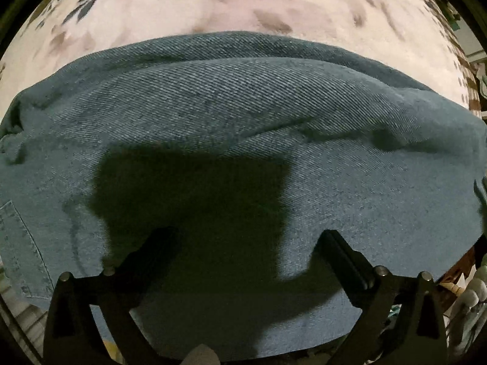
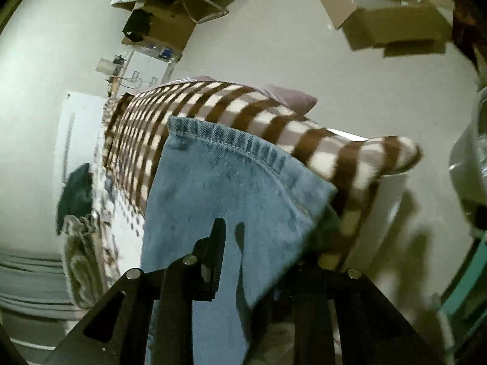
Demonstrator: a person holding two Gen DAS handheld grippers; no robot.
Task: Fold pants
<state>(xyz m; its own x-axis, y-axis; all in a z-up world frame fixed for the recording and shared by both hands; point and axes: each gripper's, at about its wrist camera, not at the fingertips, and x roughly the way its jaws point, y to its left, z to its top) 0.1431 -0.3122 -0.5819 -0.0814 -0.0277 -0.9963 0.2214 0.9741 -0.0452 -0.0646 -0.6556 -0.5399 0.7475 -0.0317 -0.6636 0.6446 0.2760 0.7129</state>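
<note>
Right gripper (image 2: 240, 237) clamped on pants (image 2: 231, 182) leg, hem at far end; left gripper (image 1: 246, 240) jaws apart over the denim.

Both wrist views look closely down their tongs, sharing the pants (image 1: 243, 115).

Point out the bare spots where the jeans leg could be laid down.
In the left wrist view, the floral bedspread beyond the jeans is bare. In the right wrist view, the checked blanket past the jeans hem is free. It is crowded at the left by the dark garment.
</note>
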